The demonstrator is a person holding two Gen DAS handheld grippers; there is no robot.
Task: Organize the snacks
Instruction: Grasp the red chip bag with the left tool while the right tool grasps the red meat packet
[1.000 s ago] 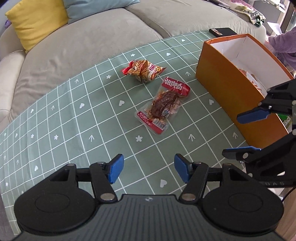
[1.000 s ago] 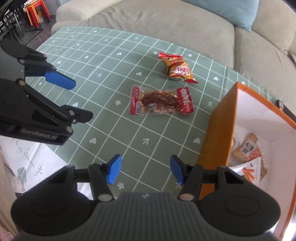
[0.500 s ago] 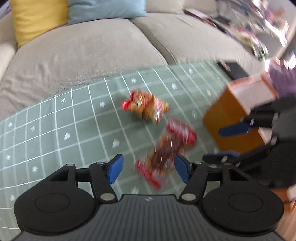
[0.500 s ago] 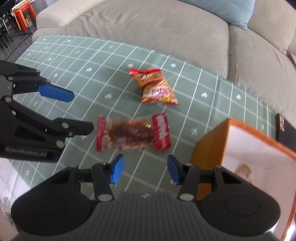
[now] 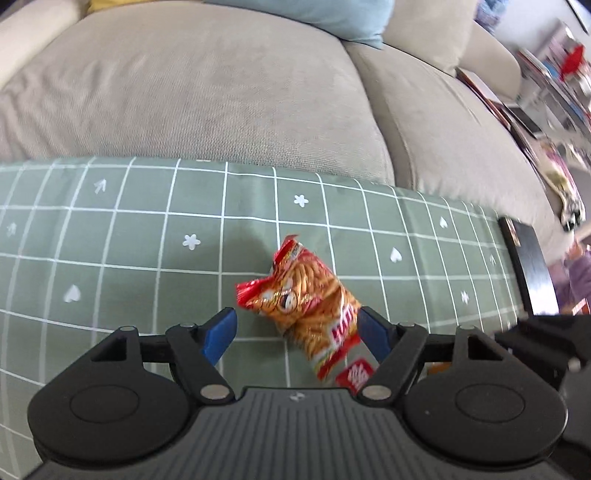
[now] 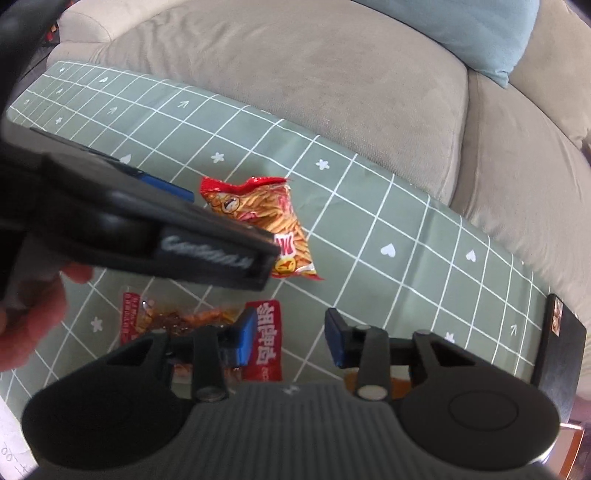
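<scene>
On a green checked tablecloth point(image 5: 110, 229) in front of a beige sofa point(image 5: 207, 92), an orange-and-red chip bag point(image 5: 310, 302), lying flat and crumpled at its red top. Straddling it, the left gripper point(image 5: 295, 332), jaws wide apart after just opening further, blue pads point(image 5: 219, 332) either side of the bag; contact not clear. Just below the chip bag in the right wrist view, a clear red-ended jerky packet point(image 6: 207, 325), partly hidden behind the right gripper point(image 6: 290, 339), jaws narrowed after just closing further, nothing pressed between them. Blocking much of that view, the left gripper's black body and a bare hand point(image 6: 29, 314) at the left edge. At the cloth's far right edge, a flat black object point(image 5: 528, 266). On the sofa, a light blue cushion point(image 5: 314, 16).
</scene>
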